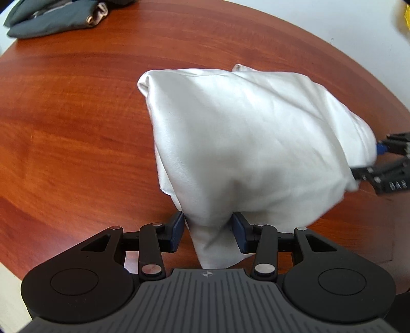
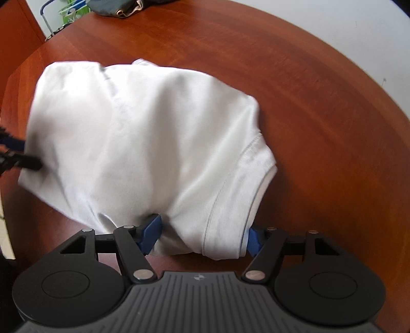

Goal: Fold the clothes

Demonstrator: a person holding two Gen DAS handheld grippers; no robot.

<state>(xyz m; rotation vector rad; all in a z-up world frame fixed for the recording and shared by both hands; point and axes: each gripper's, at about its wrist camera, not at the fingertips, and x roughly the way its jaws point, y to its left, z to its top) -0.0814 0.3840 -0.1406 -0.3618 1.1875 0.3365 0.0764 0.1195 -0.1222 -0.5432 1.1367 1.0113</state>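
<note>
A white garment (image 1: 243, 133) lies bunched and partly raised on a round red-brown wooden table (image 1: 77, 128). My left gripper (image 1: 208, 230) is shut on a gathered fold at the garment's near edge, with cloth pinched between its blue pads. In the right wrist view the same white garment (image 2: 141, 133) shows a stitched hem on its right side. My right gripper (image 2: 203, 235) stands wide, both blue pads against a thick bundle of hem cloth that fills the gap. Each gripper shows at the other view's edge: the right gripper (image 1: 379, 164) and the left gripper (image 2: 18, 153).
Dark folded clothes (image 1: 51, 18) lie at the table's far edge, also seen as dark clothes (image 2: 120, 7) in the right wrist view. A wire rack (image 2: 69, 12) stands beyond the table (image 2: 320, 128). Bare wood surrounds the garment; the table's curved rim runs behind it.
</note>
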